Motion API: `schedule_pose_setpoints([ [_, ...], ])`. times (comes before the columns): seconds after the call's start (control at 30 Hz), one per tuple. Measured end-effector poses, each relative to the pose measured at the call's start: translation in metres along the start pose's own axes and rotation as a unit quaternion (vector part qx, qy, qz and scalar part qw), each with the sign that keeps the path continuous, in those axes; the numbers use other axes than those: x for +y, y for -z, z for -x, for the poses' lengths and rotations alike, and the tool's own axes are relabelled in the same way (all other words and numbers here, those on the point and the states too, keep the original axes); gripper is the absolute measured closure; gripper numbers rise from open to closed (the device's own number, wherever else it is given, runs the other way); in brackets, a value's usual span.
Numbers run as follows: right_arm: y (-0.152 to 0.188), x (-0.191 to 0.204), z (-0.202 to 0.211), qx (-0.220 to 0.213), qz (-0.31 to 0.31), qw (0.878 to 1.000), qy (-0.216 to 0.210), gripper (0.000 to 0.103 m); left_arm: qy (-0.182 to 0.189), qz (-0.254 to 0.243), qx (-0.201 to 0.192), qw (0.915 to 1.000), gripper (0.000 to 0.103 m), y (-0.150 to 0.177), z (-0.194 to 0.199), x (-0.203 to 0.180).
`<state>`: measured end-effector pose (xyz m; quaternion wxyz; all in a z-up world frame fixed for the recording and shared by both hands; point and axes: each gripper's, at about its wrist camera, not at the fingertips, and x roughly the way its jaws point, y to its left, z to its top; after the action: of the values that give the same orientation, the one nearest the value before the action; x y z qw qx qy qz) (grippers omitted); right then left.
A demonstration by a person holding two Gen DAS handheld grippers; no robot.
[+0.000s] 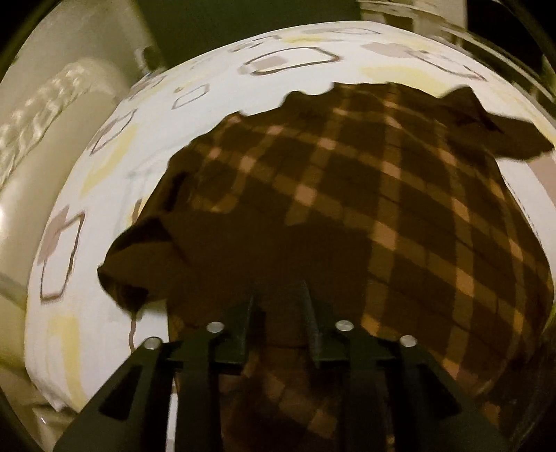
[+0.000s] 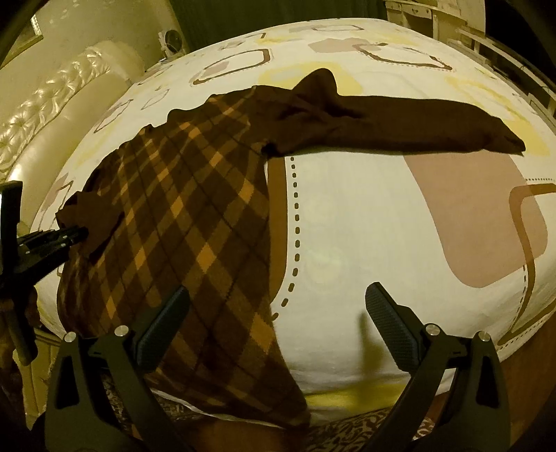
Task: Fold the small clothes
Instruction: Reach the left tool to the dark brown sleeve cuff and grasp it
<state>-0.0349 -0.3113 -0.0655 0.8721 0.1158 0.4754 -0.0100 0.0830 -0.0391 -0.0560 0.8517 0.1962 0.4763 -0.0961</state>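
Note:
A small brown top with an orange-and-brown plaid body (image 1: pixel 365 208) lies spread on the bed; it shows in the right wrist view (image 2: pixel 180 222) too. Its plain brown right sleeve (image 2: pixel 399 128) stretches out to the right. The left sleeve (image 1: pixel 139 257) is bunched at the garment's left side. My left gripper (image 1: pixel 279 306) hovers over the garment's near edge with its fingers close together; in the right wrist view its fingertips (image 2: pixel 74 236) touch the left sleeve. My right gripper (image 2: pixel 278 306) is open and empty, low over the bed by the garment's right edge.
The bed sheet (image 2: pixel 365 243) is white with brown, tan and yellow rounded squares. A cream tufted headboard (image 2: pixel 52 114) runs along the left. A pale shelf unit (image 2: pixel 451 21) stands beyond the bed's far right. A patterned rug (image 2: pixel 365 434) lies below the bed's near edge.

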Motion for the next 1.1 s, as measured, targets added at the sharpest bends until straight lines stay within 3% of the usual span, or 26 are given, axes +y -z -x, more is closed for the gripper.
schedule_pose_setpoints([
  [0.07, 0.000, -0.001, 0.000, 0.001, -0.004, 1.000, -0.002, 0.002, 0.009, -0.023, -0.004, 0.9997, 0.047, -0.001, 0.000, -0.008],
  [0.13, 0.000, -0.001, 0.000, 0.001, -0.005, 1.000, -0.003, 0.002, 0.008, -0.048, -0.012, 0.9987, 0.037, -0.001, 0.001, -0.016],
  [0.23, 0.000, -0.001, 0.000, 0.001, -0.004, 1.000, -0.005, 0.002, 0.012, -0.069, -0.015, 0.9974, 0.036, -0.002, 0.001, -0.023],
  [0.43, 0.000, 0.000, -0.001, 0.004, -0.005, 1.000, -0.008, 0.002, -0.002, -0.104, 0.014, 0.9944, 0.036, 0.004, -0.015, -0.027],
  [0.6, 0.001, -0.001, -0.003, 0.006, -0.006, 1.000, -0.008, 0.002, 0.000, -0.126, 0.010, 0.9920, 0.036, 0.010, -0.016, -0.027],
  [0.63, 0.001, -0.001, -0.004, 0.009, -0.006, 1.000, -0.007, 0.002, 0.004, -0.133, 0.013, 0.9911, 0.041, 0.010, -0.017, -0.028],
  [0.67, 0.002, -0.001, -0.005, 0.011, -0.007, 1.000, -0.006, 0.002, 0.013, -0.137, 0.017, 0.9903, 0.056, 0.010, -0.017, -0.029],
  [0.73, 0.003, -0.001, -0.006, 0.013, -0.008, 1.000, -0.005, 0.002, 0.040, -0.142, 0.031, 0.9885, 0.073, 0.009, -0.018, -0.032],
  [0.8, 0.003, -0.001, -0.006, 0.012, -0.008, 1.000, -0.005, 0.002, 0.036, -0.155, 0.030, 0.9867, 0.079, 0.011, -0.016, -0.037],
  [0.83, 0.003, -0.001, -0.005, 0.011, -0.008, 1.000, -0.004, 0.002, 0.038, -0.163, 0.030, 0.9854, 0.086, 0.012, -0.015, -0.040],
  [0.93, 0.003, -0.002, -0.004, 0.009, -0.010, 1.000, -0.005, 0.002, 0.043, -0.158, 0.032, 0.9860, 0.095, 0.012, -0.013, -0.039],
  [1.1, 0.003, -0.003, -0.002, 0.007, -0.011, 1.000, -0.005, 0.002, 0.020, -0.133, 0.012, 0.9909, 0.097, 0.005, 0.003, -0.017],
])
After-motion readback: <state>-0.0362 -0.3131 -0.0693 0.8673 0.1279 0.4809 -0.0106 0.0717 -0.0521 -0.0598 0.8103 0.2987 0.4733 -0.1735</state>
